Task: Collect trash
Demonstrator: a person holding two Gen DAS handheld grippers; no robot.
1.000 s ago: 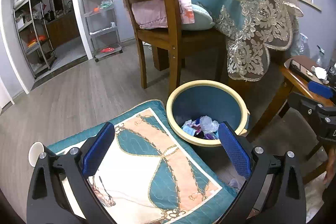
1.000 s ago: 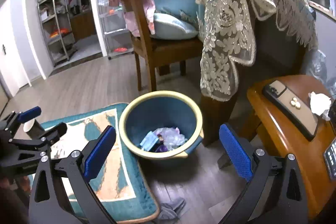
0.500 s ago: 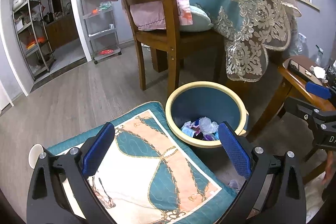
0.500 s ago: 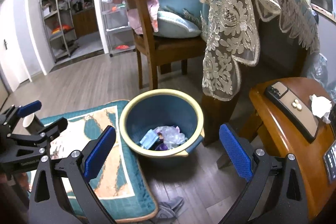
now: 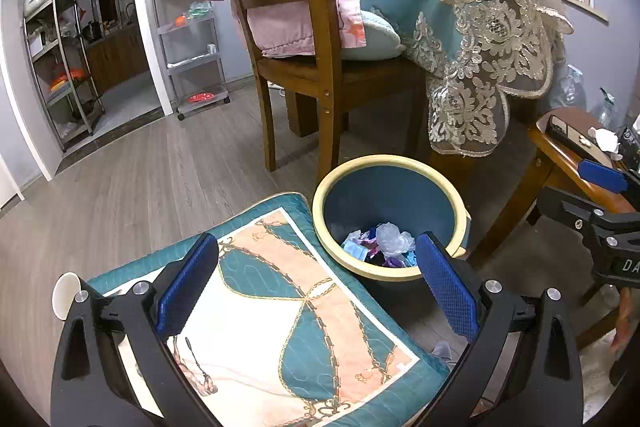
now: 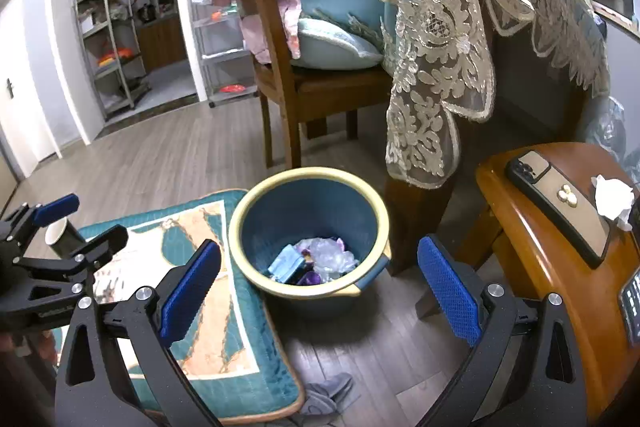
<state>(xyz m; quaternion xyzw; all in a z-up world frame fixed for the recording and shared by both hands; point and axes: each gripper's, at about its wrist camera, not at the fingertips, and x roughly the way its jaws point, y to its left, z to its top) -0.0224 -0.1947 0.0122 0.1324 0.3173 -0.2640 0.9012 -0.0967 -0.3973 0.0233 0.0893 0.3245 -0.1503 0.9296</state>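
Note:
A blue bin with a cream rim (image 5: 390, 187) (image 6: 308, 203) stands on the floor and holds crumpled wrappers and plastic (image 5: 380, 245) (image 6: 316, 259). My left gripper (image 5: 316, 287) hovers open and empty over the patterned cushion (image 5: 280, 307), just left of the bin. Open and empty too, my right gripper (image 6: 318, 287) hangs above the bin's near rim. A crumpled white tissue (image 6: 612, 195) (image 5: 606, 139) lies on the wooden side table (image 6: 516, 195). A paper cup (image 6: 60, 237) (image 5: 66, 295) stands at the cushion's far corner, behind the left gripper (image 6: 60, 227).
A phone (image 6: 560, 203) lies on the side table beside the tissue. A wooden chair (image 5: 316, 39) draped with cloths stands behind the bin, next to a lace-covered table (image 6: 460, 47). A grey cloth (image 6: 328, 393) lies on the floor. Metal shelves (image 5: 60, 67) stand far left.
Both grippers have drifted slightly, so the bin sits a little lower and closer in each view. Both stay open and empty.

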